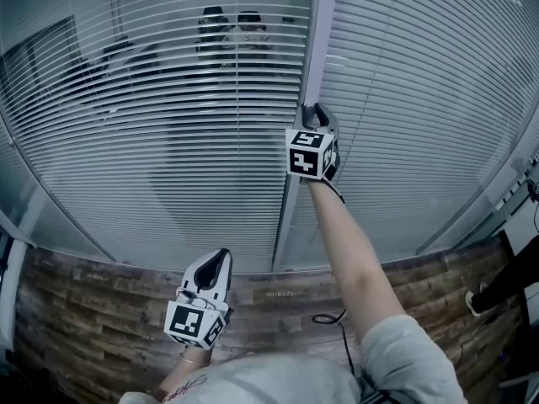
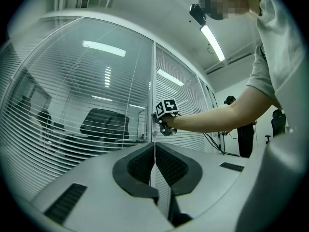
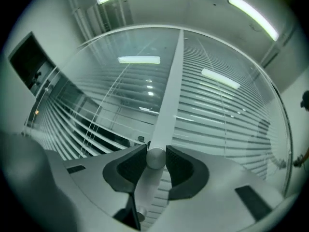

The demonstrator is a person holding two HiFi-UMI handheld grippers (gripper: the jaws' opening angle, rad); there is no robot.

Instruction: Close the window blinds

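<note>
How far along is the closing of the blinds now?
Done: the right blind looks mostly shut, its slats nearly opaque. In hand: the right gripper is clamped on the round knob on the frame post. To do: the left blind is open, with chairs showing through its slats. The left gripper is shut and idle.

No txt, nos. or brand names legible anywhere from where I stand. Closest thing to a sign: black-and-white square markers on the cube of the left gripper [image 1: 223, 256] and of the right gripper [image 1: 313, 108], patterns only, no letters. Faint pale mark on the wood-look strip [image 1: 286, 294] below the glass, poss. print, too small to read.
</note>
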